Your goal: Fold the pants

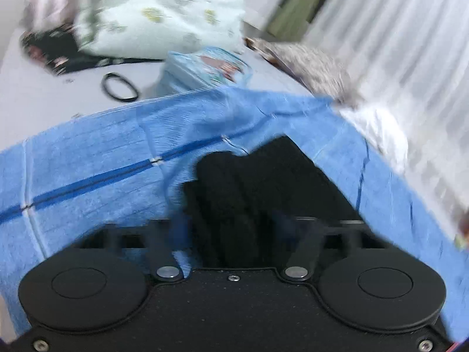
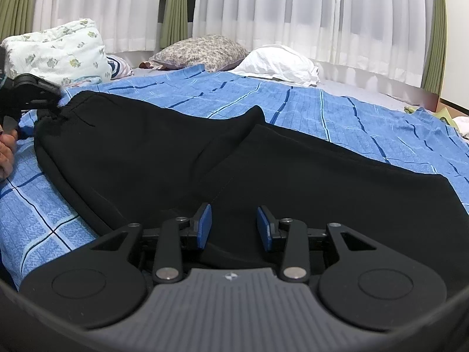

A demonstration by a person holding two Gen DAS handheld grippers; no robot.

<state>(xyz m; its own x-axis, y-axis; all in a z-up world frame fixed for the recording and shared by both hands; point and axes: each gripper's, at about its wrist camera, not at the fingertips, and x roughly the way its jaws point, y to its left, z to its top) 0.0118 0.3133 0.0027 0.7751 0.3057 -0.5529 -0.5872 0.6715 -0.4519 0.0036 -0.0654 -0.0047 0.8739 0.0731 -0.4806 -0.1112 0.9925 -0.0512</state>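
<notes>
- Blue blanket (image 2: 337, 108) is covering the bed; black pants (image 2: 176, 152) are lying flat on it, long axis running left-right in the right wrist view, waistband at the left end, legs trailing off right.
- Step, as I'm judging it: getting grips for the first fold.
- Left gripper (image 2: 54, 99) is pinching bunched black waistband cloth.
- Right gripper (image 2: 234, 227) is hovering over the pants, jaws apart, holding nothing; next it's needing to close on cloth.

matt black cloth pants (image 2: 164, 146), nubbly blue blanket (image 2: 337, 108)
</notes>
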